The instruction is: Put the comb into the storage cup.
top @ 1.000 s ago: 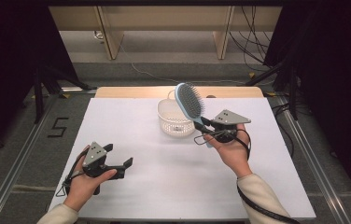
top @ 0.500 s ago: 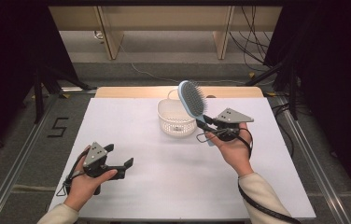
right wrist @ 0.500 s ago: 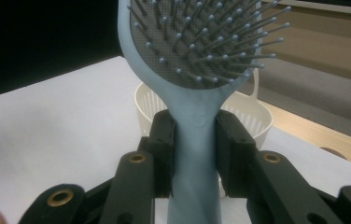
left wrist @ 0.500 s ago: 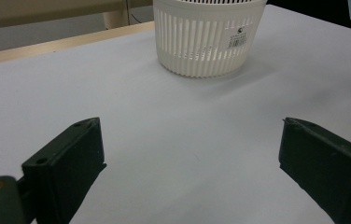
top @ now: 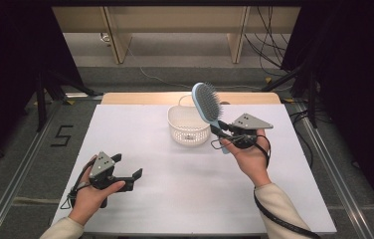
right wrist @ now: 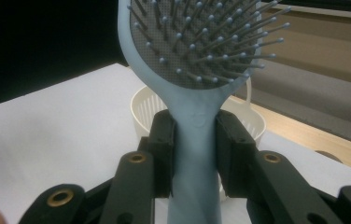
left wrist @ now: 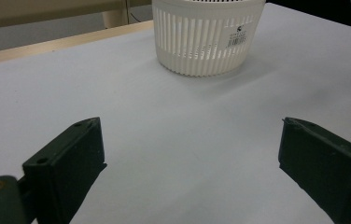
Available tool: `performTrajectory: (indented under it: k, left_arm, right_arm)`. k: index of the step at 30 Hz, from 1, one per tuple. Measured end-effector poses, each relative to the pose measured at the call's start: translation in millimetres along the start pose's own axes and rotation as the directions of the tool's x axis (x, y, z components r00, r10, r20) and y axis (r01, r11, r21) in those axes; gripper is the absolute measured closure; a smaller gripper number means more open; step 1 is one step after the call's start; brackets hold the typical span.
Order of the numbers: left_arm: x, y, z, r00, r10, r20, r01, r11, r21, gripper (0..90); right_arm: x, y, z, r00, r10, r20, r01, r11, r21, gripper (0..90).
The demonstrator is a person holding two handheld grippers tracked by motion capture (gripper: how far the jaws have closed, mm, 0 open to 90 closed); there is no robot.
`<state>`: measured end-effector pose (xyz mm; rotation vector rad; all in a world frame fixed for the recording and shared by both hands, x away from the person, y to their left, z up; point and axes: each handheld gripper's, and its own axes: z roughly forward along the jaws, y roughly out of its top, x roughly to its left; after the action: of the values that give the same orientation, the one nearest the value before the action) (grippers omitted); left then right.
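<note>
A light blue hairbrush (top: pixel 206 102) with grey bristles is held up in the air by its handle, head tilted up over the far right of a white slatted basket (top: pixel 188 124). My right gripper (top: pixel 223 131) is shut on that handle; in the right gripper view the hairbrush (right wrist: pixel 197 70) stands between the two black jaws of the right gripper (right wrist: pixel 195 140), with the basket (right wrist: pixel 148 109) behind it. My left gripper (top: pixel 128 172) rests open near the table's front left. In the left gripper view the left gripper (left wrist: pixel 190 163) has wide-apart jaws with nothing between them and the basket (left wrist: pixel 207 35) ahead.
The white table top (top: pixel 175 174) spreads between the two hands, with a wooden strip (top: pixel 140 98) along its far edge. Metal rails (top: pixel 21 164) run along both sides, and wooden furniture legs (top: pixel 115 35) and cables (top: pixel 267 40) lie beyond.
The right gripper has carried the hairbrush slightly to the right and higher, away from over the basket. The left gripper has stayed put.
</note>
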<state>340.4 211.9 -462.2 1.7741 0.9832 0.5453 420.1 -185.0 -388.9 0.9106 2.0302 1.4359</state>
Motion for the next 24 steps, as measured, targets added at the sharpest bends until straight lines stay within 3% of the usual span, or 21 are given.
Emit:
performTrajectory:
  k: [24]
  left_arm:
    - [-1.4, 0.7, 2.0, 1.0, 0.007, 0.006, -0.007, 1.0, 0.003, 6.7]
  right_arm:
    - [-7.8, 4.9, -1.4, 0.9993, 0.024, 0.03, -0.023, 0.999, -0.022, 70.5]
